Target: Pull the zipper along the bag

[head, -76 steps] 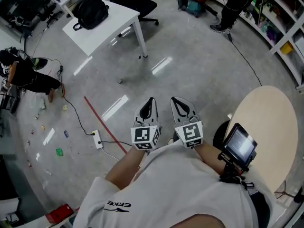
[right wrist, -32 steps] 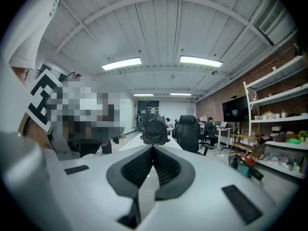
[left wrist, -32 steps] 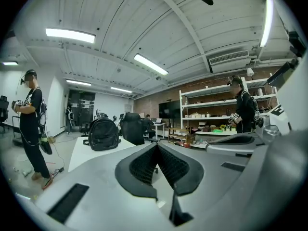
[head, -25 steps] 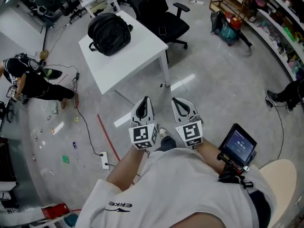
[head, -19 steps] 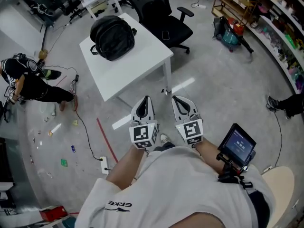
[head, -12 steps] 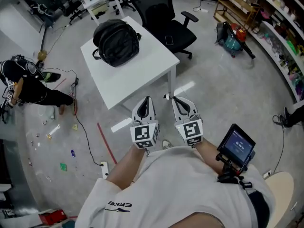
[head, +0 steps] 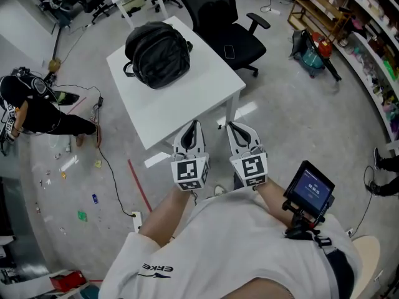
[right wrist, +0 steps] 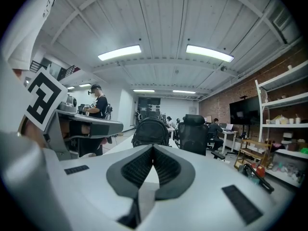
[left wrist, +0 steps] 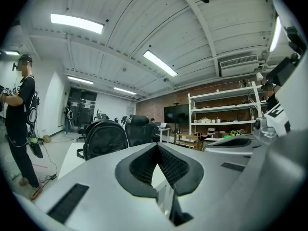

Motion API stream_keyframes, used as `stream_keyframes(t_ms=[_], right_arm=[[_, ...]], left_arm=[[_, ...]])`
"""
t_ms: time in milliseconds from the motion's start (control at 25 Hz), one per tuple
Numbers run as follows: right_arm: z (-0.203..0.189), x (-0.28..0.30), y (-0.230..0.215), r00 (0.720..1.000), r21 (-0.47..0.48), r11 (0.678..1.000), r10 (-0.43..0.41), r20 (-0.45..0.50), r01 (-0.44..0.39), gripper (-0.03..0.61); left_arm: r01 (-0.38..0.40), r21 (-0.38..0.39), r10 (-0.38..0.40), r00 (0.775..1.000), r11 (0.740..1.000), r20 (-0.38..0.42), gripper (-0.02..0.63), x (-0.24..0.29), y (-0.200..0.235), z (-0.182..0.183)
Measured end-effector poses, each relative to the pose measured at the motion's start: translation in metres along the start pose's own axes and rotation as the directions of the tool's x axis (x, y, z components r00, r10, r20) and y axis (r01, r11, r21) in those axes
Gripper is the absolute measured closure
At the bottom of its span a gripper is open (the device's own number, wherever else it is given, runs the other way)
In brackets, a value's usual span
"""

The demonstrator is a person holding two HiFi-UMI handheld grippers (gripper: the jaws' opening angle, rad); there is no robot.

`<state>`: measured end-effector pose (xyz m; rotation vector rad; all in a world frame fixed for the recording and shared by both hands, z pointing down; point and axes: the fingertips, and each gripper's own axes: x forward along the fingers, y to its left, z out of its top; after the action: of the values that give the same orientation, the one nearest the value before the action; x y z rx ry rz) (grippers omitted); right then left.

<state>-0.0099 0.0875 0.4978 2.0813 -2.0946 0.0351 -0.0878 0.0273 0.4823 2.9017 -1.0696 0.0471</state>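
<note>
A black backpack (head: 157, 53) lies on the far part of a white table (head: 193, 98); it also shows as the backpack (left wrist: 104, 138) in the left gripper view and the backpack (right wrist: 150, 131) in the right gripper view. My left gripper (head: 192, 126) and right gripper (head: 231, 127) are held side by side at the table's near edge, well short of the bag. Both are shut with nothing between their jaws. The bag's zipper is too small to make out.
A black office chair (head: 234, 27) stands just behind the table. A person in black (head: 34, 108) crouches at the left among cables and small items on the floor. Shelving (head: 361, 36) runs along the right. A small screen (head: 310, 189) sits on my right forearm.
The table with the backpack has come closer and now lies right ahead of both grippers. The grippers stay side by side and shut throughout.
</note>
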Motion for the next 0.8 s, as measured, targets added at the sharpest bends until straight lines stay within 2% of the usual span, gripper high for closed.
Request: stream_keyframes(t_ms=[280, 640, 800], right_arm=[[0.007, 0.058, -0.039, 0.999, -0.001, 0.999, 0.049, 0.014, -0.049, 0.583], [0.021, 0.133, -0.113, 0.992, -0.010, 0.993, 0.118, 0.030, -0.118, 0.583], [0.022, 0.151, -0.122, 0.987, -0.020, 0.988, 0.156, 0.030, -0.155, 0.583]], left_arm=[[-0.045, 0.013, 0.045, 0.999, 0.999, 0.010, 0.611, 0.062, 0.017, 0.011], [-0.108, 0.017, 0.108, 0.994, 0.994, 0.005, 0.611, 0.158, 0.025, 0.026], [-0.140, 0.012, 0.139, 0.990, 0.990, 0.013, 0.611, 0.174, 0.032, 0.028]])
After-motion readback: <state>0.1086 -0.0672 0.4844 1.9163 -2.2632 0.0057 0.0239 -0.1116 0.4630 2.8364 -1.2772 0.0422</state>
